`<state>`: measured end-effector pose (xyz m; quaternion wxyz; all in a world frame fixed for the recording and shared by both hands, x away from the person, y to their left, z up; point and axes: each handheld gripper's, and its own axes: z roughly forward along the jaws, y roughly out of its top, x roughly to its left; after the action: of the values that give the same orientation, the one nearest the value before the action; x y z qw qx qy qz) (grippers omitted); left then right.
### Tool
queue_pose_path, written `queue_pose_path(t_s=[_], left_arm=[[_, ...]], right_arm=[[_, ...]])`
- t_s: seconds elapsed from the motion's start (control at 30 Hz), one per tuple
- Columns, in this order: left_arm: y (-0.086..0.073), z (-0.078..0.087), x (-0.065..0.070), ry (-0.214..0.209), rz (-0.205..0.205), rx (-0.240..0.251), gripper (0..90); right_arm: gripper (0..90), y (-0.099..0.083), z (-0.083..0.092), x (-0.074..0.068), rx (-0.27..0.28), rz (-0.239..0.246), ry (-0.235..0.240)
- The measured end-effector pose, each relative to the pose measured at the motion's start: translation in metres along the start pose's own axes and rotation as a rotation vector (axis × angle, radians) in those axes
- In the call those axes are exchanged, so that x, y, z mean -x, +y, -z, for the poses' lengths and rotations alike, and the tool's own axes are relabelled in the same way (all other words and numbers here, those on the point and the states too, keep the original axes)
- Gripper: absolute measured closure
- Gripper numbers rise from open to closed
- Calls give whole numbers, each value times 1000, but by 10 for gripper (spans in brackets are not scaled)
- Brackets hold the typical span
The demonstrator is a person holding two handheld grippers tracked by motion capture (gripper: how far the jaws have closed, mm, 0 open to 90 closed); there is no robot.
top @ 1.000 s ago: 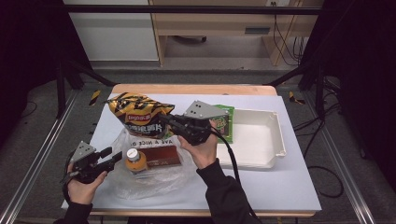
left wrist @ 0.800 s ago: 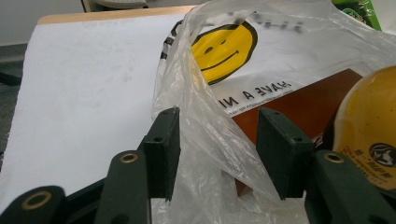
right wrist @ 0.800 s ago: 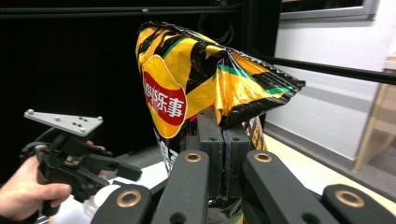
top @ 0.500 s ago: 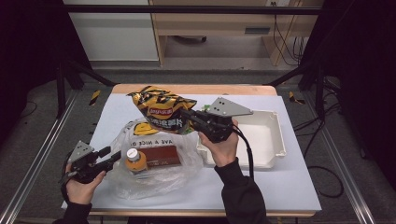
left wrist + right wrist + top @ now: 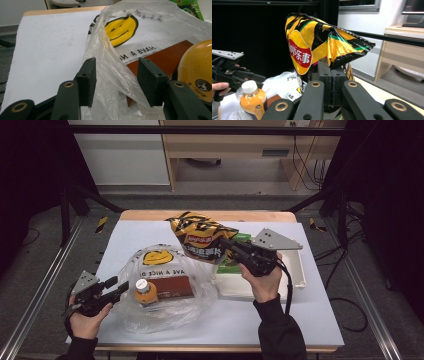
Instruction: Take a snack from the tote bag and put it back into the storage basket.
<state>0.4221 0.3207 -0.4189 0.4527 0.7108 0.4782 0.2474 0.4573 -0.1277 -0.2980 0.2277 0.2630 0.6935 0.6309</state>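
A yellow and black chip bag [image 5: 202,240] hangs in the air over the left rim of the white tray [image 5: 295,270]. My right gripper [image 5: 225,247] is shut on its lower edge; in the right gripper view the bag [image 5: 317,47] stands up from the closed jaws of that gripper [image 5: 331,67]. A clear plastic bag [image 5: 165,307] with a smiley face lies on the table, holding an orange bottle [image 5: 145,292] and a brown box [image 5: 172,285]. My left gripper [image 5: 117,287] sits at the plastic bag's left edge. Its jaws [image 5: 116,75] stand apart with a loose fold of film [image 5: 110,50] between them.
A green packet [image 5: 227,267] lies at the tray's left end, under the chip bag. A white sheet [image 5: 125,240] covers the wooden table. Dark stands and cables surround the table. In the right gripper view the bottle [image 5: 253,100] and the other hand's gripper [image 5: 229,67] show at left.
My right gripper has carried the chip bag to the right, from above the plastic bag to over the tray's left rim. The left gripper has stayed put.
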Motion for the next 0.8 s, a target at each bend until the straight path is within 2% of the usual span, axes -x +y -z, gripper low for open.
queue_pose_path(t_s=[0.3,0.8], left_arm=[[0,-1,2,1,-4,-5,497],[5,6,1,1,-4,31,446]], right_arm=[[899,-7,31,21,22,-24,-56],[899,-18,69,48,2,-47,-155]])
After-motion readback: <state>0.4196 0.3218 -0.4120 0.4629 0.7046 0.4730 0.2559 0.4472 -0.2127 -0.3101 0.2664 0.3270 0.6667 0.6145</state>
